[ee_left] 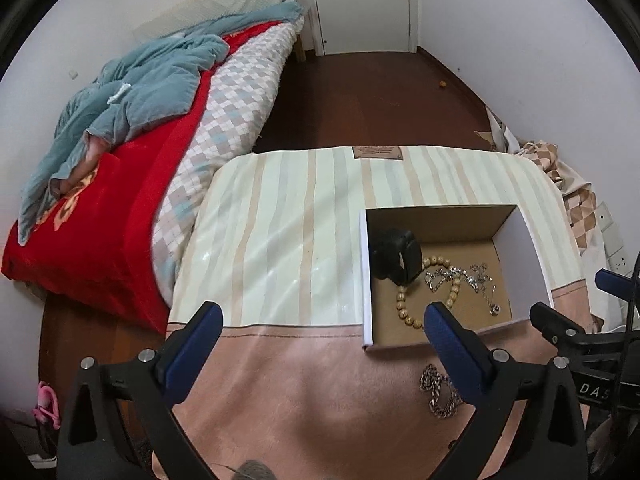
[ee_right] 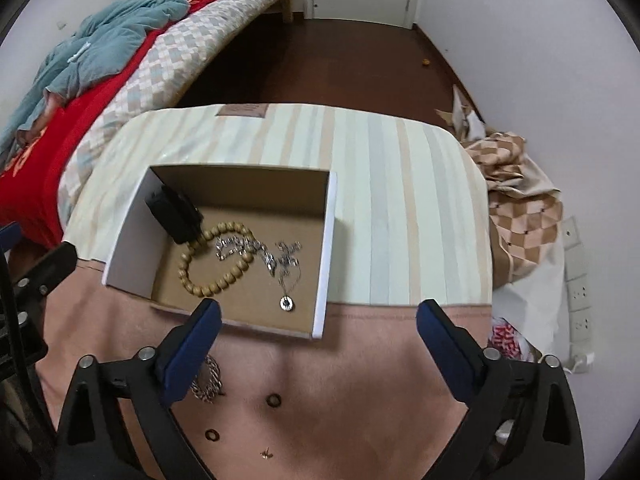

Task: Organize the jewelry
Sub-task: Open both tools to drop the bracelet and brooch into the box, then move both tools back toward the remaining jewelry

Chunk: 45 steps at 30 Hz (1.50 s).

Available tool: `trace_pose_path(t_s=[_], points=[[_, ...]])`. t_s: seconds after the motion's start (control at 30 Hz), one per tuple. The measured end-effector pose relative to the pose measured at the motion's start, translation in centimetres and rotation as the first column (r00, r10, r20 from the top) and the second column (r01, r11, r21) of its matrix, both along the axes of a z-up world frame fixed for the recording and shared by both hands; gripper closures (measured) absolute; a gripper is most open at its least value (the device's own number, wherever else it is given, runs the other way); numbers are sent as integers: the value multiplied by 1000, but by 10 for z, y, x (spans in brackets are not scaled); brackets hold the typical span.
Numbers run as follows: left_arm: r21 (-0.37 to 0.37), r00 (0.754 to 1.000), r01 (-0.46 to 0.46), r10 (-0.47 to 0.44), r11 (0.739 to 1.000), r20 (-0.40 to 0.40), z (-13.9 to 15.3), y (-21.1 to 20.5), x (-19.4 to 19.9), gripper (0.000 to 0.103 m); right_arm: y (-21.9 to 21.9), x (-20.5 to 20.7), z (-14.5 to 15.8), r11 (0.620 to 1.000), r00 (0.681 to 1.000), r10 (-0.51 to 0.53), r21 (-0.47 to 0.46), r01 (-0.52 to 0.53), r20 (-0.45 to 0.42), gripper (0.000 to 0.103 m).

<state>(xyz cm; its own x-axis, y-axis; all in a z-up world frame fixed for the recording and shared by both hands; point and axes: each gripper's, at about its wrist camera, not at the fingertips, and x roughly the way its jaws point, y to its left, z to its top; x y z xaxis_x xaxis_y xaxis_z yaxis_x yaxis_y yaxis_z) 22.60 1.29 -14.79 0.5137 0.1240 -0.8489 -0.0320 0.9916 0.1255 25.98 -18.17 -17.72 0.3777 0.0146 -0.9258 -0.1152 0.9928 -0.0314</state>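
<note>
Left wrist camera looks forward and down over my left gripper (ee_left: 322,326) from the table's near left, the open brown cardboard box (ee_left: 440,220) ahead-right. Right wrist camera rides my right gripper (ee_right: 318,320), box (ee_right: 240,178) ahead-left. Both close; shared: box, striped tablecloth (ee_left: 280,208) (ee_right: 400,184), bed beyond.

White walls (ee_left: 500,40) enclose a dark brown wooden floor (ee_left: 372,96), with a white door (ee_left: 360,4) at the far end. Along the left wall stands a bed (ee_left: 224,120) with a checked cover, a red blanket (ee_left: 120,208) and a crumpled teal quilt (ee_left: 140,84). Wall sockets (ee_right: 578,292) sit low on the right.
</note>
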Motion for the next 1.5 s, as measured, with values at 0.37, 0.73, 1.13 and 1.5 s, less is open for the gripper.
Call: trace_pose_path(t_s=[0.37, 0.73, 1.13, 1.5], points=[[24, 994, -48, 45, 999, 97, 32, 0, -41, 0, 2, -38, 40, 999, 993, -51, -12, 53, 109, 0], [0, 982, -71, 70, 998, 174, 74, 4, -85, 0, 10, -88, 102, 998, 974, -54, -4, 56, 218, 0], [-18, 966, -92, 94, 996, 239, 102, 13, -134, 0, 13, -140, 144, 998, 955, -61, 36, 53, 289, 0], [86, 987, -160, 158, 983, 33, -11, 20, -117, 0, -11, -134, 22, 985, 993, -93, 152, 80, 77, 16]])
